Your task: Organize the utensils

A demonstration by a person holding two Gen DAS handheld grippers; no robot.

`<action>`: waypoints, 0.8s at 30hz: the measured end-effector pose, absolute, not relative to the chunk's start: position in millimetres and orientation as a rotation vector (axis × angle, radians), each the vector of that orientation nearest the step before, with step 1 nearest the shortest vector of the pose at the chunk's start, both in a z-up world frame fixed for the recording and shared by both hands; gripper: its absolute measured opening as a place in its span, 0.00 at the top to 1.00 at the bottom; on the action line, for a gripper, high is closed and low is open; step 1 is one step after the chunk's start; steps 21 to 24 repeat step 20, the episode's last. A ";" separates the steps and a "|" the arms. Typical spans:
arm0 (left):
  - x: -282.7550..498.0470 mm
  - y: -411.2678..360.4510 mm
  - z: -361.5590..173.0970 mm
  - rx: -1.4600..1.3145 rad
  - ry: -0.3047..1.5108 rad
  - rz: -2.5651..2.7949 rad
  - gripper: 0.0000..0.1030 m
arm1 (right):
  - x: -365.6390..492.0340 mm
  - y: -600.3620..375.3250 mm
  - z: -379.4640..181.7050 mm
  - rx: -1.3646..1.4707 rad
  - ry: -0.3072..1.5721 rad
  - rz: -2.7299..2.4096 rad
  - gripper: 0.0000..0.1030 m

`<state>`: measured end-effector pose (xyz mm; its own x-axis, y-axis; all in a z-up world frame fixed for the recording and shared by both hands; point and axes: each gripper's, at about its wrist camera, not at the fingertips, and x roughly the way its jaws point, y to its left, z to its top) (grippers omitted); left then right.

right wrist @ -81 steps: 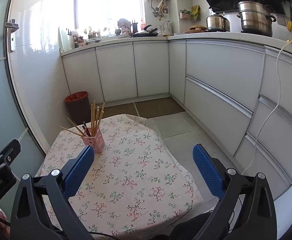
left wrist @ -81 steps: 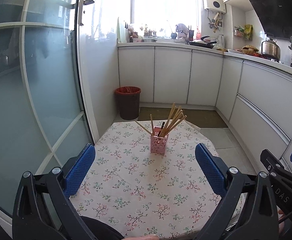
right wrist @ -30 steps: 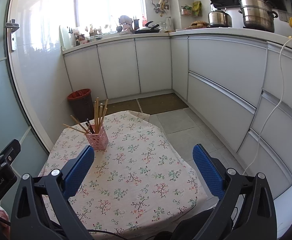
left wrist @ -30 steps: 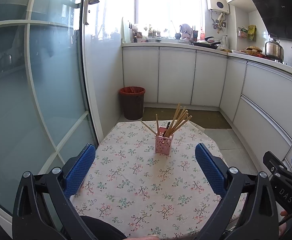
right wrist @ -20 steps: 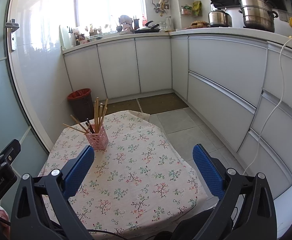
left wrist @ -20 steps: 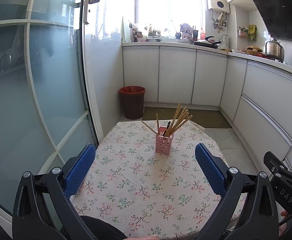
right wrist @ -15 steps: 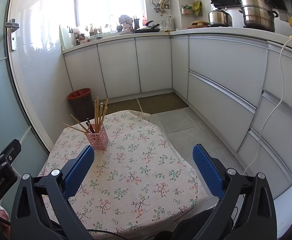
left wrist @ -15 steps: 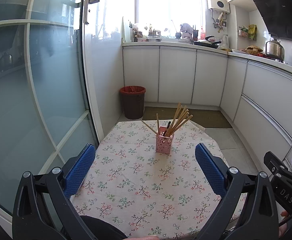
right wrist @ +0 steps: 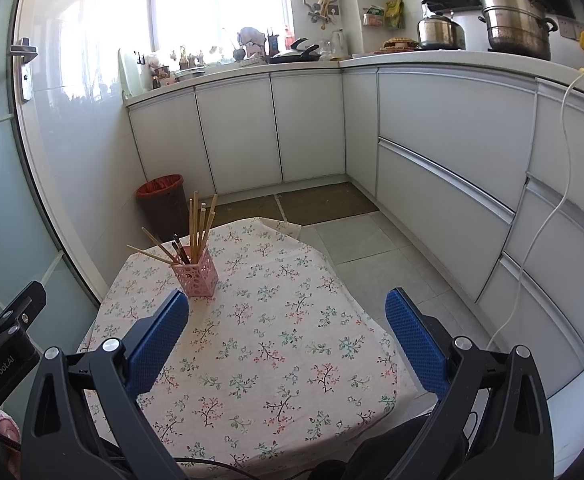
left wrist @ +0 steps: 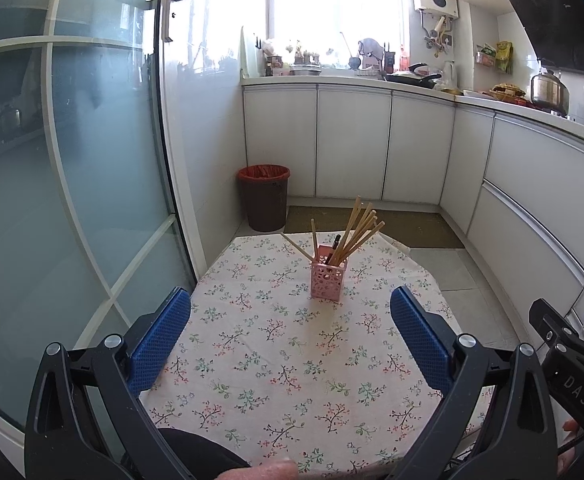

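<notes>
A pink perforated holder (left wrist: 327,281) stands upright at the far middle of a table with a floral cloth (left wrist: 276,364). Several wooden chopsticks (left wrist: 357,227) and a dark utensil stick out of it, fanned out. The holder also shows in the right wrist view (right wrist: 196,276), far left on the table (right wrist: 276,356). My left gripper (left wrist: 290,334) is open and empty, held above the near part of the table. My right gripper (right wrist: 287,328) is open and empty, near the table's right side.
A red-lined bin (left wrist: 264,196) stands on the floor beyond the table. A glass sliding door (left wrist: 72,184) runs along the left. White cabinets (right wrist: 443,152) line the back and right, with pots (right wrist: 515,24) on the counter.
Both views have pulled back and risen slightly since 2.7 s ago. In the last second nothing visibly moves. Both grippers stay open.
</notes>
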<state>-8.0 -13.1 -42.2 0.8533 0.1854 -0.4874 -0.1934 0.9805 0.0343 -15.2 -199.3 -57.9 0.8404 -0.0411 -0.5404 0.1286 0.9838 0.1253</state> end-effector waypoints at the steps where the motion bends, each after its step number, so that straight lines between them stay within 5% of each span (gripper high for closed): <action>1: -7.5 -13.4 -43.4 -0.013 0.514 0.201 0.07 | -14.3 -200.1 -58.0 0.162 0.569 -0.090 0.07; 4: -6.7 -14.4 -43.3 -0.013 0.513 0.193 0.11 | -14.0 -200.6 -59.2 0.168 0.574 -0.092 0.07; 10: -11.6 -18.3 -39.8 -0.012 0.485 0.141 0.34 | -12.8 -203.3 -60.2 0.174 0.580 -0.093 0.07; 12: -11.1 -19.5 -38.9 -0.007 0.485 0.136 0.30 | -12.0 -205.1 -60.0 0.177 0.580 -0.094 0.07; 15: -10.4 -23.9 -39.2 0.018 0.497 0.146 0.08 | -12.2 -206.4 -60.1 0.185 0.579 -0.095 0.07; 24: -12.4 -25.8 -37.3 0.014 0.491 0.155 0.07 | -13.8 -207.4 -59.2 0.192 0.574 -0.095 0.07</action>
